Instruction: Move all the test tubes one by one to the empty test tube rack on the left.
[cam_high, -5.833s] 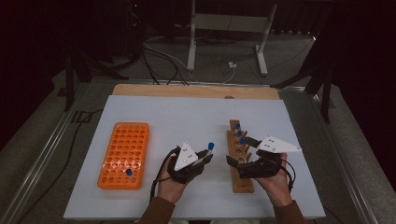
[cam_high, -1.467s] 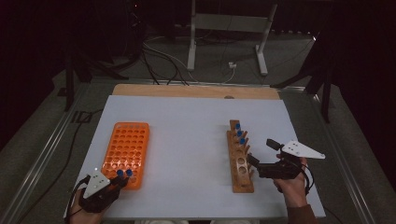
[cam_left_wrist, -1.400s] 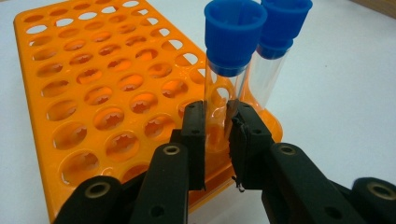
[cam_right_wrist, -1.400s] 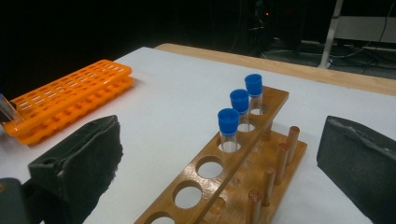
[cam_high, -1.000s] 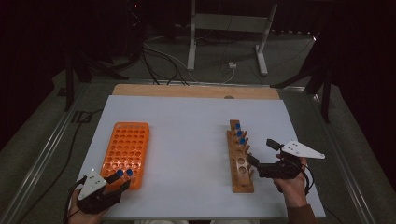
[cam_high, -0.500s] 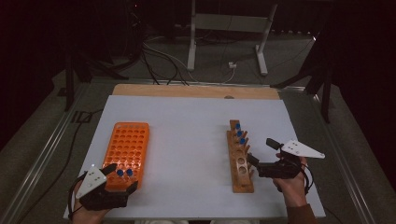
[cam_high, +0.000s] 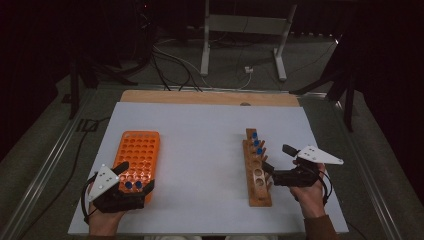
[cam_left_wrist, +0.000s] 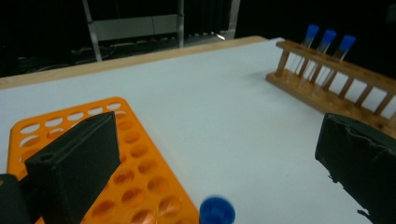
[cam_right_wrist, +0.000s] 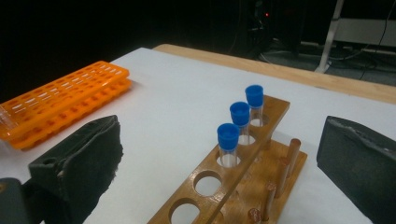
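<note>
— Left gripper (cam_high: 131, 181)?
— Jaws just opened wide, nothing between; blue-capped tube (cam_left_wrist: 216, 212) stands below them in the orange plastic rack's (cam_high: 136, 150) near edge.
— Right gripper (cam_high: 270, 170)?
— Wide apart, empty, beside the wooden rack (cam_high: 258, 192). White tabletop (cam_high: 200, 150) between the racks lies bare.

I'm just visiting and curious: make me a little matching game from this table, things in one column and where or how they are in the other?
Things:
1. orange rack
2. wooden rack
3. left claw
4. white sheet

Descriptions:
A. holds three blue-capped tubes at its far end
B. open, nothing between its jaws
C. covers the tabletop
D. two blue caps at its near edge

Pairs: 1-D, 2-A, 3-B, 4-C
</note>
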